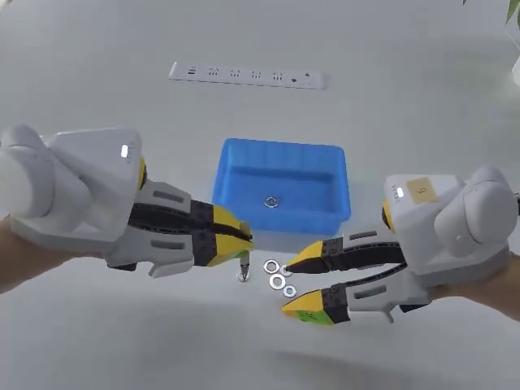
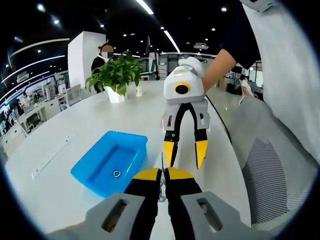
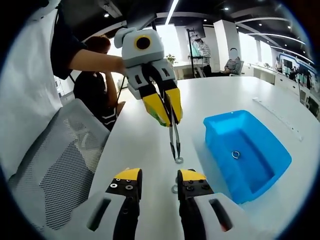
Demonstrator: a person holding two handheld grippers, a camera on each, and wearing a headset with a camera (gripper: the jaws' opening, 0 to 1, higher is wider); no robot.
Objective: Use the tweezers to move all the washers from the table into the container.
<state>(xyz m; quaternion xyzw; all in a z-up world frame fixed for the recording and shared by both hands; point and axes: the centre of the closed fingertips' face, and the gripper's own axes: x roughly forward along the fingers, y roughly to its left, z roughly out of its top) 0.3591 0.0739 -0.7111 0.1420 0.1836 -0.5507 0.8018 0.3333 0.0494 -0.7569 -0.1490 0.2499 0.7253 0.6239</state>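
Pinches the tweezers (image 1: pixel 244 264) in the left gripper (image 1: pixel 237 240), jaws narrow around the handle, tips pointing down at the white table (image 1: pixel 97 341) just left of the loose washers (image 1: pixel 278 281). Shows, in the right gripper view, the tweezer tips touching one washer (image 3: pixel 178 160), with a second washer (image 3: pixel 174 189) nearer, between that view's own jaws. Holds the right gripper (image 1: pixel 299 284) spread wide with nothing gripped, just right of the washers. Finds several of them bunched close together, near the front wall of the blue container (image 1: pixel 244 175). Finds one more washer (image 1: pixel 270 202) already lying on the container floor, about its middle. Places a white power strip (image 1: pixel 246 75) far behind the container, its markings too small to read. Carries a yellow sticker (image 1: pixel 420 190) on top of the right gripper, with a small dark mark that is not legible. Sets a potted plant (image 2: pixel 117 75) at the far end of the table in the left gripper view
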